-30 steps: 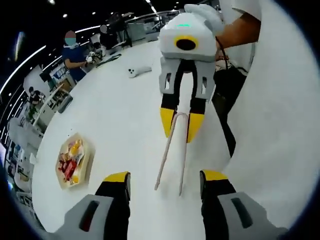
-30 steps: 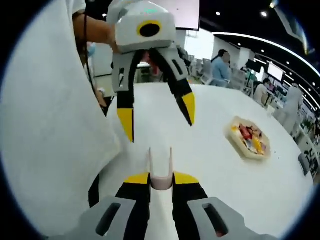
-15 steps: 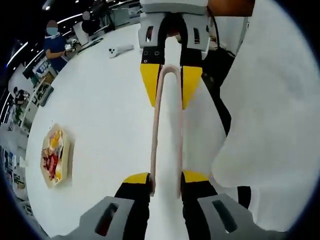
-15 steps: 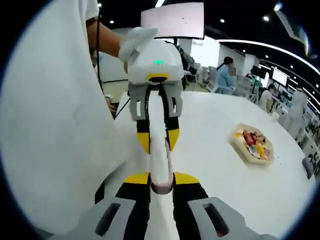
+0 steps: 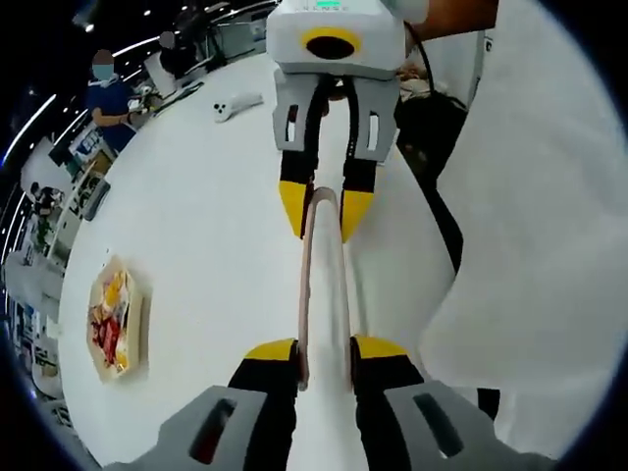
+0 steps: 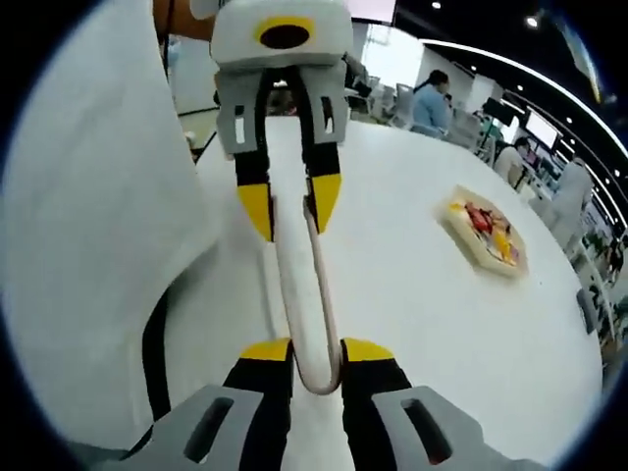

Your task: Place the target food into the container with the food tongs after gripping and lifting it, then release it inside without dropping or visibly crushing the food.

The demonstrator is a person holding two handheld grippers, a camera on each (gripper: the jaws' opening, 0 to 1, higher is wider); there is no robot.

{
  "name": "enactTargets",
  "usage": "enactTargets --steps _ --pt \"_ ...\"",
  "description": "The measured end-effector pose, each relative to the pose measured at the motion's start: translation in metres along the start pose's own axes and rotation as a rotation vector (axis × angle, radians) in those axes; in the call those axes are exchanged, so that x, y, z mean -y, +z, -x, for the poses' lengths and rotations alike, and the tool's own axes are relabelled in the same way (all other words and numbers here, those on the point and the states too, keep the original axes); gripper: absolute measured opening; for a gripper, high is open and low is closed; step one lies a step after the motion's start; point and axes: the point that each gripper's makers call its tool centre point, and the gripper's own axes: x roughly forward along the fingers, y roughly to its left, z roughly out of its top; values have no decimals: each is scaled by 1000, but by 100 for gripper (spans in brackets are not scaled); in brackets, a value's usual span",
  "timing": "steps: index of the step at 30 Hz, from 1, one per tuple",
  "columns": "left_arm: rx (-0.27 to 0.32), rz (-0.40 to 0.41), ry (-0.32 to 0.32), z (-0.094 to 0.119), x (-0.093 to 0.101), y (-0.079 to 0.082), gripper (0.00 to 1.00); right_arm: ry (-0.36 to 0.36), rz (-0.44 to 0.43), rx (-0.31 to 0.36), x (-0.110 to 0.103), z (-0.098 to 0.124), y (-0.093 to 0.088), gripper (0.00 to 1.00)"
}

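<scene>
Food tongs (image 5: pixel 324 294) span both claws above white surface (image 5: pixel 196 226). Left claw (image 5: pixel 325 350) pinched narrow on tong tips; right claw (image 6: pixel 316 351) clamped on looped end. Food container (image 6: pixel 484 232) lies well apart from tongs.

Two grippers: left (image 6: pixel 287 211), right (image 5: pixel 319 211). One pair of food tongs (image 5: pixel 325 285). One container (image 6: pixel 485 232) of food. One white table (image 6: pixel 412 285).

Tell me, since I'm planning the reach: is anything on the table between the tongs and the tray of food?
Nothing visible. Bare white table lies between the tongs, held at both ends by the two grippers, and the tray of food.
</scene>
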Motion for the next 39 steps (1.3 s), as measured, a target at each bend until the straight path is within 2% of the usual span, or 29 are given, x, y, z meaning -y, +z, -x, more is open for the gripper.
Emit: enactTargets --steps 2,5,6,8,9,10,11,14,16,18,19,20,22,24,25,26,27,28,35,37,39 --pt "3 52 -4 -6 1 -8 19 12 -15 1 0 -3 -1 18" --pt "0 58 -5 -16 3 -20 20 37 -44 9 -4 -15 -8 18" --pt "-17 74 -23 -19 8 -26 20 60 -57 -14 -9 -19 -14 17" --pt "-37 55 -30 -24 11 -33 20 60 -30 -32 -12 -22 -19 17" --pt "-46 53 -43 -25 13 -35 21 68 -29 -13 -13 -19 -16 17" --pt "-45 69 -45 -26 13 -37 21 77 -72 -23 -17 -13 -19 17" --pt "-43 75 -62 -27 17 -39 22 77 -75 -43 -19 -10 -23 16" --pt "-35 70 -66 -26 17 -36 23 67 -77 -24 -19 -1 -24 16" --pt "-40 63 -60 -27 17 -35 24 51 -120 7 -16 10 -19 16" --pt "-47 76 -66 -27 18 -35 25 1 -120 72 -7 17 -8 10" --pt "-47 79 -67 -27 18 -35 26 -3 -119 83 -6 18 -6 6" --pt "-50 85 -68 -28 20 -34 27 4 -132 90 -7 16 -6 1" --pt "-52 98 -69 -28 21 -34 28 32 -165 118 -13 11 -2 0" --pt "-45 105 -71 -28 21 -34 30 50 -137 94 -19 -1 -9 0" --pt "-37 118 -69 -28 21 -33 30 65 -118 62 -24 -8 -18 0" --pt "-33 128 -64 -28 21 -34 30 25 -122 135 -16 -11 -7 0" --pt "-24 131 -62 -27 21 -34 31 44 -163 103 -17 -9 -11 0" --pt "-17 133 -55 -26 21 -34 32 45 -166 99 -18 -8 -11 0" --pt "-1 173 -9 -23 18 -38 36 41 -154 102 -19 -8 -11 0" --pt "1 180 -10 -20 19 -40 39 41 -145 96 -19 -9 -11 0" --pt "7 200 15 -14 17 -42 42 44 -146 94 -19 -9 -11 0"
